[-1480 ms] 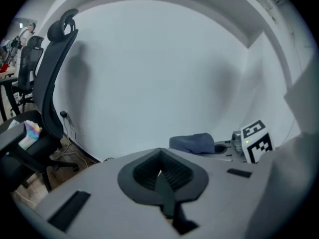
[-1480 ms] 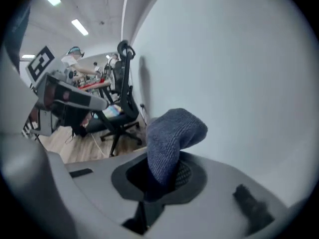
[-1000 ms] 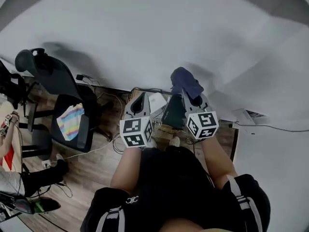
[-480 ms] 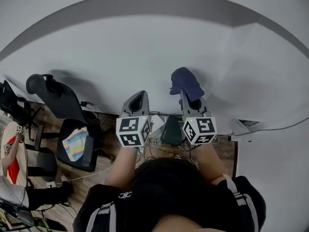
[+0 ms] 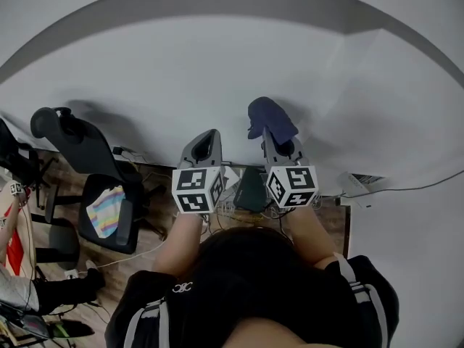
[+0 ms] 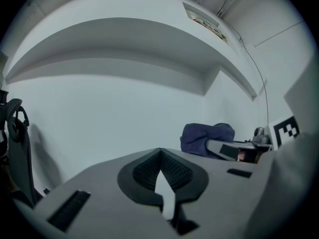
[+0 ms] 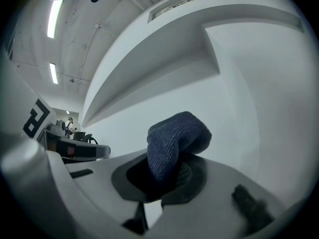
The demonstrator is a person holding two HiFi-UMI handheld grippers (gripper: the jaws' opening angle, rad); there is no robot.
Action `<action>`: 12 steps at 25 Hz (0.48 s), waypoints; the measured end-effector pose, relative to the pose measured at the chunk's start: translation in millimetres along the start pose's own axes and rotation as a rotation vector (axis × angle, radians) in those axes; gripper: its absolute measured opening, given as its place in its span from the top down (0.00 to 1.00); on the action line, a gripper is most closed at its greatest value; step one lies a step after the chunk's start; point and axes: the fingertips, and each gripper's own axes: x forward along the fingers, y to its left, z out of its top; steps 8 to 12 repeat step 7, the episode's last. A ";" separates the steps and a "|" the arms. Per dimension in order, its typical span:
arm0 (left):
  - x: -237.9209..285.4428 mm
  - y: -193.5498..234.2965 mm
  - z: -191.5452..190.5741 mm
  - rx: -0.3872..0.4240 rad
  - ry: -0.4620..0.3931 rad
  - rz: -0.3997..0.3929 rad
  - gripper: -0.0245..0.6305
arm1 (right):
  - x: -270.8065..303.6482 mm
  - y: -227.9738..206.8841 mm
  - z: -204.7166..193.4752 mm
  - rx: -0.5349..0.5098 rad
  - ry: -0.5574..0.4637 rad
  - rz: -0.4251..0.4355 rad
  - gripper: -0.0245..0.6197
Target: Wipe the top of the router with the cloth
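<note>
The right gripper (image 5: 271, 135) is raised in front of the white wall (image 5: 217, 56), just right of the frame's centre in the head view. Its fingers are clamped on the dark blue cloth (image 5: 270, 117). In the right gripper view the cloth (image 7: 174, 138) bulges up and out from between the black pads, folded over on itself.

The left gripper (image 5: 209, 138) is held beside it, a little to its left and at about the same height. Its fingers (image 6: 149, 171) are pressed together with nothing between them.

Below and between the two grippers, a dark boxy thing (image 5: 252, 189) sits among tangled cables. Whether this is the router cannot be told.

At the left of the frame a black office chair (image 5: 94, 162) stands on the wooden floor (image 5: 156, 232), with a striped, many-coloured item (image 5: 105, 210) on its seat.
</note>
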 end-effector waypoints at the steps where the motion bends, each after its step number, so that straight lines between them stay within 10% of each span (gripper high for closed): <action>1: 1.1 0.0 1.0 0.002 -0.003 -0.003 0.95 | 1.5 0.3 1.0 0.003 -0.003 0.002 0.90; 12: 16.0 -2.8 8.4 0.021 -0.014 -0.018 0.95 | 13.7 -4.3 5.5 0.011 -0.012 0.007 0.90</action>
